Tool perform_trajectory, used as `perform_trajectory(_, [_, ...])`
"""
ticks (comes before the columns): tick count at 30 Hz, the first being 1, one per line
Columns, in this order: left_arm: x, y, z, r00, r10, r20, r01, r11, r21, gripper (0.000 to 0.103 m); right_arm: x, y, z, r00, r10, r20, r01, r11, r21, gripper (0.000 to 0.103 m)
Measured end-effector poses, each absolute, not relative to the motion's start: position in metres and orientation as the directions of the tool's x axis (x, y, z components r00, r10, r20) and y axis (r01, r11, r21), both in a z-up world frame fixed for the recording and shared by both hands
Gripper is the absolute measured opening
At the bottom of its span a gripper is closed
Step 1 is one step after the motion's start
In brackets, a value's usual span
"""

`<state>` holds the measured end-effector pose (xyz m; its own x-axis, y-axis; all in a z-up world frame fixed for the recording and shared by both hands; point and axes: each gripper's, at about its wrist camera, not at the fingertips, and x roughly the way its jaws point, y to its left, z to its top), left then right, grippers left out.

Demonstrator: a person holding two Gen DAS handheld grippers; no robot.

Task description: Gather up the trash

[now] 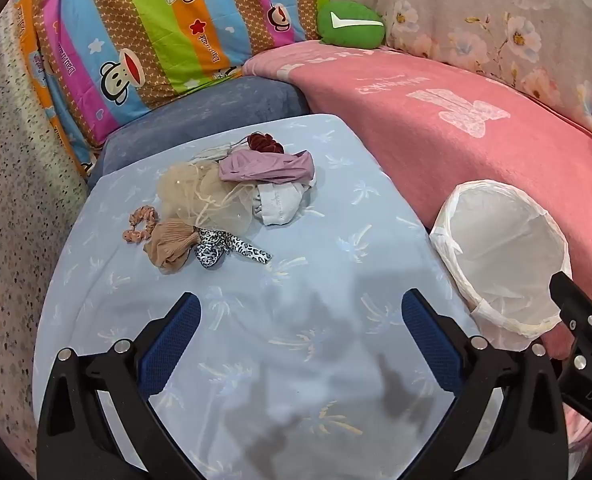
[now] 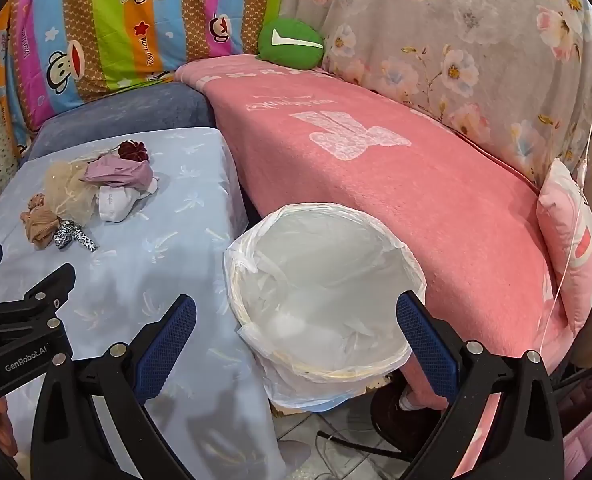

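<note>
A pink blanket (image 2: 396, 184) covers the sofa along the far right, with a striped cartoon quilt (image 1: 144, 40) and a green cushion (image 1: 350, 24) behind. In front stands the desk (image 1: 296, 340), draped in a pale blue palm-print cloth. Just off its right edge sits the trash bin (image 2: 328, 300), lined with a white plastic bag and, as far as the right wrist view shows, holding nothing yet.

The trash is a small heap toward the far left of the desk: a beige mesh puff (image 1: 204, 196), a purple crumpled piece (image 1: 268, 166), a white scrap (image 1: 280, 204), a tan wad (image 1: 172, 246), a leopard-print strip (image 1: 228, 250), a peach scrunchie (image 1: 138, 224) and a dark red one (image 1: 262, 142).

The left gripper (image 1: 300, 328) hangs over the near desk, spread wide and empty; the heap lies straight ahead, slightly left. The right gripper (image 2: 296, 332), likewise spread and empty, hovers over the bin, so the left looks better placed to reach. The heap's long axis runs from near-left to far-right.
</note>
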<state>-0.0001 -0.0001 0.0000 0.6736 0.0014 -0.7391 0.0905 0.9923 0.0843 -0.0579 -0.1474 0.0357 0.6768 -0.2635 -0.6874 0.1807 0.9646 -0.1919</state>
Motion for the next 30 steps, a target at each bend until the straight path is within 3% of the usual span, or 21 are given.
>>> perform_trajectory(30, [0.002, -0.019, 0.007, 0.679, 0.009, -0.734, 0.091, 0.991, 0.096, 0.096, -0.057, -0.169, 0.040, 0.678, -0.260, -0.687, 0.187, 0.966, -0.181, 0.097])
